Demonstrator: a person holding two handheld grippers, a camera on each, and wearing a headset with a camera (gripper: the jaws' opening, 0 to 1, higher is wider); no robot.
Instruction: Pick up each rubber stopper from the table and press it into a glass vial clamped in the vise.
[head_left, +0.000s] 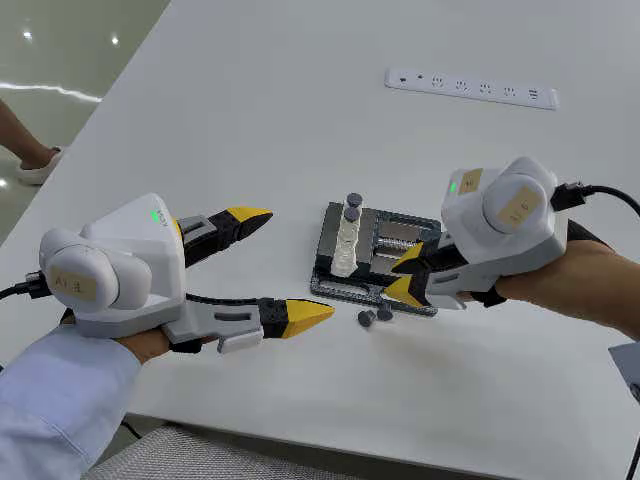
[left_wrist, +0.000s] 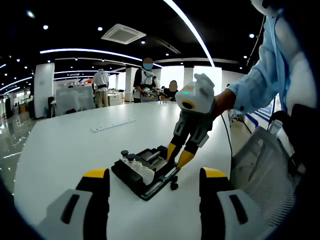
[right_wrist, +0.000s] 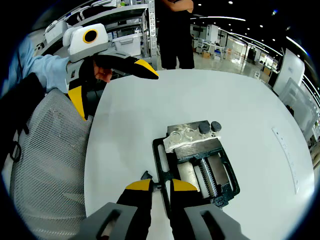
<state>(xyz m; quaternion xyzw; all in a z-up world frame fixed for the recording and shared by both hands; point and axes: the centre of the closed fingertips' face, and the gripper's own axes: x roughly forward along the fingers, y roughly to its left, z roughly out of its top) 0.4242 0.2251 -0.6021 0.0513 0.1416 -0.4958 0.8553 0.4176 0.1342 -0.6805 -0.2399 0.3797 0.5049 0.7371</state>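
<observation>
Head view: is showing two loose dark grey rubber stoppers (head_left: 367, 319) lying on the white table (head_left: 250, 120) just beside the black metal vise (head_left: 385, 250), and a white power strip (head_left: 470, 87) lying well apart at the far side.
Right gripper view: is looking down on the row of clear glass vials (right_wrist: 184, 134) clamped in the vise, so the open mouths are showing plainly here.
Left gripper (head_left: 277, 265): hovering well apart from the vise and pointing toward it; jaws spread wide, holding nothing.
Right gripper (head_left: 404, 274): tilting down at the vise's edge, near the loose stoppers; jaws parted by a narrow gap, pinching nothing.
Vials: two at one end are carrying fitted stoppers (right_wrist: 204, 128); the two others are standing open.
</observation>
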